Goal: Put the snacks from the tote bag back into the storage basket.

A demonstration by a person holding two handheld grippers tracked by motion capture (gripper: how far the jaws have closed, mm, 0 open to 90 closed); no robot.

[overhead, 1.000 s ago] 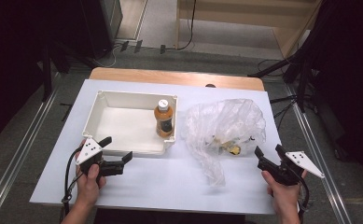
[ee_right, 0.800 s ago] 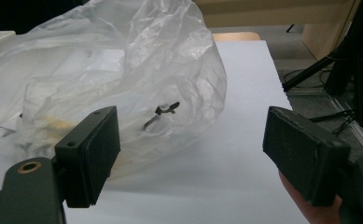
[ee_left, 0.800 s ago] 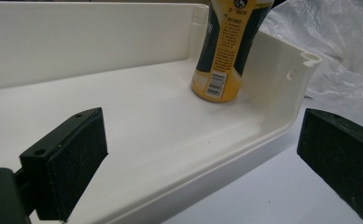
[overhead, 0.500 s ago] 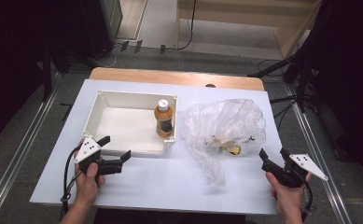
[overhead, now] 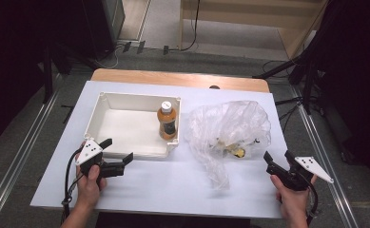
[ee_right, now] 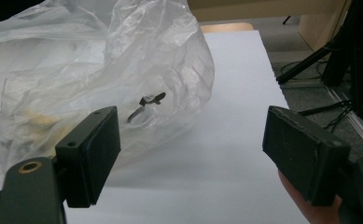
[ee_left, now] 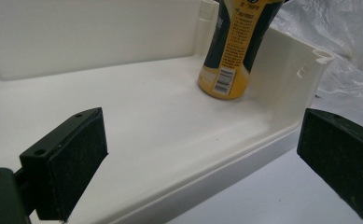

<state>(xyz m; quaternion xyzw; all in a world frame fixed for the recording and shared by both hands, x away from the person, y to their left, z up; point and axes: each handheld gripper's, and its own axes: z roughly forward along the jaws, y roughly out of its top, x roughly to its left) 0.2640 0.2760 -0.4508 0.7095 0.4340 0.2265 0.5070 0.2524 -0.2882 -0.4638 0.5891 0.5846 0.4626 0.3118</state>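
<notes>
A white plastic tray [overhead: 107, 101] sits left of centre on the table. An orange bottle with a white cap [overhead: 167, 121] stands upright in its right near corner. My left gripper [overhead: 118, 149] is open at the tray's near rim, empty. In the left gripper view the tray's rim [ee_left: 244, 154] lies between the jaws and the bottle [ee_left: 233, 51] stands beyond. A crumpled clear plastic bag [overhead: 230, 126] with small yellowish items [overhead: 237, 151] inside lies to the right. My right gripper [overhead: 277, 156] is open just right of the bag [ee_right: 100, 60], not touching it.
The white table top [overhead: 173, 183] ends close behind both hands. A wooden strip [overhead: 173, 78] runs along the far edge. Metal rails [overhead: 18, 156] flank the table, and cables lie on the floor at the far right.
The right gripper has drifted slightly toward the near edge. The left gripper has hardly moved. Both stay open.
</notes>
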